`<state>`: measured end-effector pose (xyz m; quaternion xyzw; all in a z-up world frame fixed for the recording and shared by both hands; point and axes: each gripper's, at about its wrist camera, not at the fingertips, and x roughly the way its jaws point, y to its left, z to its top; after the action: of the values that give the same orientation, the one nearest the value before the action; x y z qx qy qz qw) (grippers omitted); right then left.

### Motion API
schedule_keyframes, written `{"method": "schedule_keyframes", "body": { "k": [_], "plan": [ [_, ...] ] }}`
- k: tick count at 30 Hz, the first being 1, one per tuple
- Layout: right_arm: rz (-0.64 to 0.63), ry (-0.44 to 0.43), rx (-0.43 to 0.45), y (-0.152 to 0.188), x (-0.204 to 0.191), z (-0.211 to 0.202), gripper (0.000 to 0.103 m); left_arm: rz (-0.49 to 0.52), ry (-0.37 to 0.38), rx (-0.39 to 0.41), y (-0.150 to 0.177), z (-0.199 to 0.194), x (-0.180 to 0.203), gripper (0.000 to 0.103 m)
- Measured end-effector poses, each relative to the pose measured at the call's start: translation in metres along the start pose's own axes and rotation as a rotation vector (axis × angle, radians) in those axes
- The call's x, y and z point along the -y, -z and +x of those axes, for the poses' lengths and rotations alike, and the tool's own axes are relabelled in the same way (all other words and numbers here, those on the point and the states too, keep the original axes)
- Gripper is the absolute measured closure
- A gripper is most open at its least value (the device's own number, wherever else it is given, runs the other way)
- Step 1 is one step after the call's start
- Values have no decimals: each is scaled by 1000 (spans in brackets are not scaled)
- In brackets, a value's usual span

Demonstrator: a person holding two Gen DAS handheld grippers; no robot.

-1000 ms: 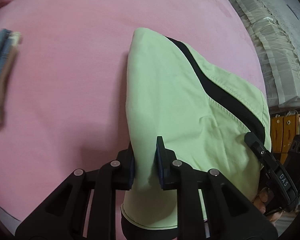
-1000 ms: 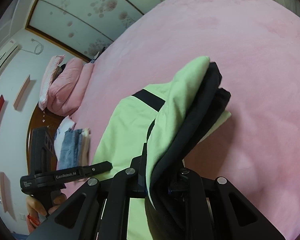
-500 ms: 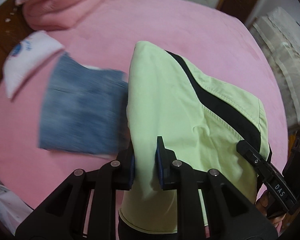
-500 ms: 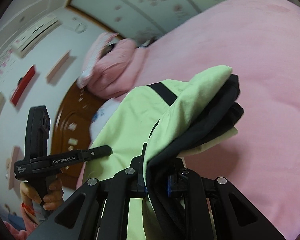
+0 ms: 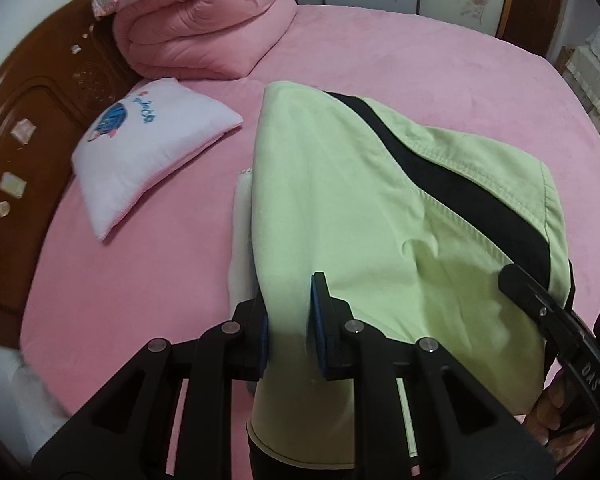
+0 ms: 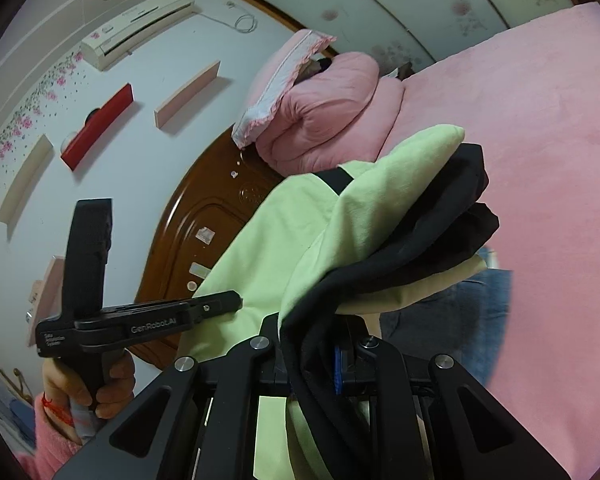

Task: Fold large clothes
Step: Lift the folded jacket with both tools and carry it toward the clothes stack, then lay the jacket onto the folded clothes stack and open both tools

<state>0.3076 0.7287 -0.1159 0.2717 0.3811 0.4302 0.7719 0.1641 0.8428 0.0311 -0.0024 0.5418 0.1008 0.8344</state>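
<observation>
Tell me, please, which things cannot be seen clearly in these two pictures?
- Right wrist view: the right gripper fingertips are buried in the green and black garment.
- Left wrist view: a pale folded item is mostly under the garment; its type is unclear.
- Right wrist view: the blue denim is blurred and partly covered.
- Left wrist view: the garment's lower hem is hidden by the left gripper.

1. Left gripper (image 5: pixel 288 320): matte black frame, silver round screws, blue pads on its fingers (image 5: pixel 320 312).
2. Its side body carries white "GenRobot.AI" lettering.
3. Left hand (image 6: pixel 88 392): bare skin, red wrist string, pink sleeve.
</observation>
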Motion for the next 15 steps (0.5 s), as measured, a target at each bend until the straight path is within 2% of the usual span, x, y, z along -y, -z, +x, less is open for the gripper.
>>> {"method": "schedule_keyframes", "body": {
  "k": [1, 2, 3, 4, 5, 7, 9, 11, 15],
  "plan": [
    [16, 20, 2, 11, 8, 21, 91, 1, 9, -4, 6, 14, -5, 88],
    [30, 49, -4, 16, 34, 33, 91, 5, 19, -18, 11, 38, -8, 88],
    [42, 88, -25, 24, 43, 48, 91, 6, 24, -58, 18, 68, -14, 87],
    [43, 173, -87, 38, 53, 69, 91, 6, 8, -74, 27, 88, -9, 85],
    [36, 206, -124, 46, 65, 77, 91, 12, -6, -57, 33, 100, -12, 83],
    [7, 216, -118, 65, 72, 82, 91, 4, 4, -2, 38, 98, -15, 82],
    [0, 225, -131, 75, 80, 78, 91, -3, 27, -8, 37, 97, -22, 81],
    [24, 254, -176, 67, 93, 101, 90, 21, 34, -12, 37, 102, -25, 79],
    [83, 217, -211, 53, 125, 105, 87, 11, 30, -31, 36, 111, -17, 78]
  ]
}}
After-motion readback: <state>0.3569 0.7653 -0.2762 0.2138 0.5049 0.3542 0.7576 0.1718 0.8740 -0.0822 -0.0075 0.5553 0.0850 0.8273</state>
